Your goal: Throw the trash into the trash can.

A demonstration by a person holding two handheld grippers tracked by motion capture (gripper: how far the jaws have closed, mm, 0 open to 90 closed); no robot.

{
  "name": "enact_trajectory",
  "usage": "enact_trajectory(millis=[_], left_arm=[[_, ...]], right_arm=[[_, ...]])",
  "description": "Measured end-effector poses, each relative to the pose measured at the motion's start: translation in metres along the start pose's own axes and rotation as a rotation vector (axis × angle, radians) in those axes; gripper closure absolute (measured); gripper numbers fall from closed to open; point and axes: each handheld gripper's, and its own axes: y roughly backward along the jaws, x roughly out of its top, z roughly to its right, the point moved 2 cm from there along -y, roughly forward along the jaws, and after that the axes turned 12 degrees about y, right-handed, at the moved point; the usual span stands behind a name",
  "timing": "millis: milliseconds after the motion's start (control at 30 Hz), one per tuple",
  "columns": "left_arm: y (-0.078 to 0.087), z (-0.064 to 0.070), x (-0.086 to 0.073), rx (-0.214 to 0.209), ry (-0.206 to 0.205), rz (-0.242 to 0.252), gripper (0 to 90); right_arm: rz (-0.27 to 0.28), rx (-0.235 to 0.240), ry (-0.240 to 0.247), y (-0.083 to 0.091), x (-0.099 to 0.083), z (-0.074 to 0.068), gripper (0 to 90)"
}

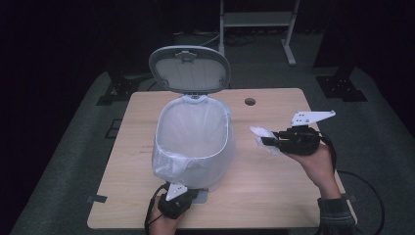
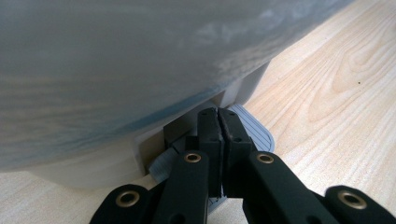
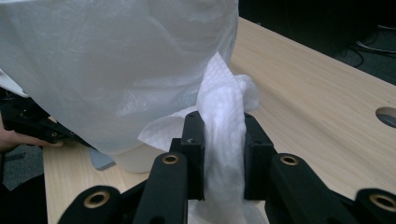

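Now the right gripper (image 1: 263,141) squeezes a crumpled white paper towel (image 1: 260,137) between its jaws, up in the air just beside the white trash bin (image 1: 193,147). That bin stands in the middle of the wooden table (image 1: 274,191), with its lid (image 1: 189,68) up and a plastic bag (image 3: 116,70) inside. Down low, the left gripper (image 2: 218,122) has its jaws pressed together on the bin's grey foot pedal (image 2: 259,133).

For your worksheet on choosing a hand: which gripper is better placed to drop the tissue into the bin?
The right gripper. Its jaws already clamp the tissue beside the bin, whose lid stands open. The left gripper, jaws shut, presses the pedal at the bin's base.
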Motion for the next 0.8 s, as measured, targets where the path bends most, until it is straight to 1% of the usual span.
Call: enact_trajectory(millis=[67,400,800], left_arm=[[0.0,0.0,0.0,0.0,0.0,-0.001,88.8],[0.0,0.0,0.0,-0.001,0.002,-0.002,88.8],[0.0,0.0,0.0,-0.002,0.003,-0.001,88.9]], right_arm=[[0.001,0.0,0.003,0.0,0.003,0.0,74.3],[0.039,0.026,0.021,0.002,0.024,0.002,74.4],[0.079,0.051,0.055,0.0,0.052,0.0,74.3]])
